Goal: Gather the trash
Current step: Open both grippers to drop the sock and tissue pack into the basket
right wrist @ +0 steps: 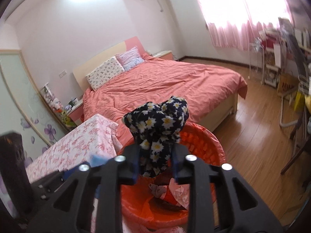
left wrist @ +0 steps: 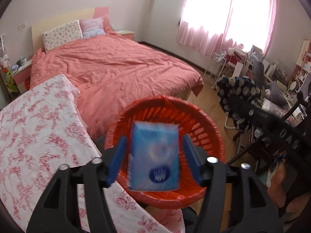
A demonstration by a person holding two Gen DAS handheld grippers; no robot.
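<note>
Wooden floor (right wrist: 252,136), slotted orange plastic basket (left wrist: 204,128), glossy blue packet (left wrist: 154,155), floral cloth (right wrist: 157,124)

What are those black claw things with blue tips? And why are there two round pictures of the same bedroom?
They are grabbers; a person holds one in each hand. Each carries a wide-angle camera looking along its fingers, so each picture is one grabber's view. The left gripper hangs over a round orange-red slatted plastic basket. A blurry blue plastic packet is between its fingers, but the pads do not touch it, so it looks let go. The right gripper has a dark daisy-print cloth between its fingers; whether it is pinched is unclear. Beside the basket is a white tablecloth with red flowers.
</note>
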